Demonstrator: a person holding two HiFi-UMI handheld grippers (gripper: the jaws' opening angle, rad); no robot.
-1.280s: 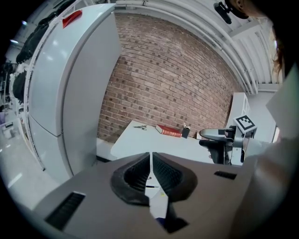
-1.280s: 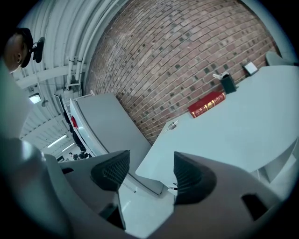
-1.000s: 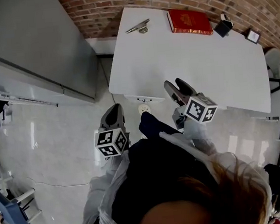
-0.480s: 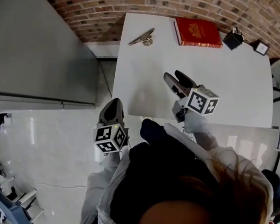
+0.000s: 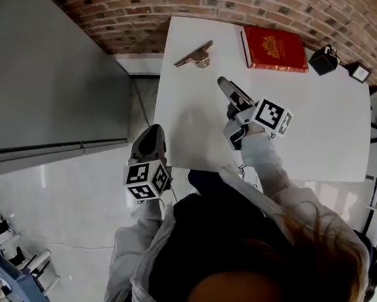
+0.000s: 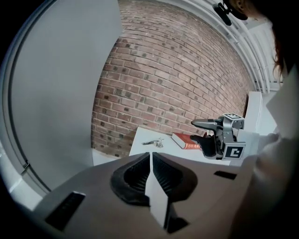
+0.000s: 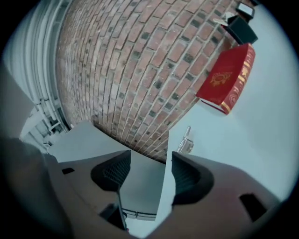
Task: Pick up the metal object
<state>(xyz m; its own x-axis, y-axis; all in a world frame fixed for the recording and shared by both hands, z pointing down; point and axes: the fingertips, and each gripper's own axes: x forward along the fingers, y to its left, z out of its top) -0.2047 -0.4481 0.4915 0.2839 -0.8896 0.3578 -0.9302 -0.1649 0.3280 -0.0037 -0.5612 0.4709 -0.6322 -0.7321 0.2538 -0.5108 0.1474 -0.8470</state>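
- Right gripper view: right hand-held gripper (image 7: 148, 175) is released, jaws apart, nothing between them. It's aimed along the white desk (image 7: 252, 140) at the slim silver metal object (image 7: 185, 140), probably lining up the grasp.
- Head view: it hovers over the desk, near the object but apart from it. Object lies at the far desk edge by the brick wall (image 5: 161, 7), left of the red hardcover book (image 5: 273, 48).
- Left hand-held gripper (image 6: 151, 161) is clenched on nothing, held low off the desk edge, likely parked clear.
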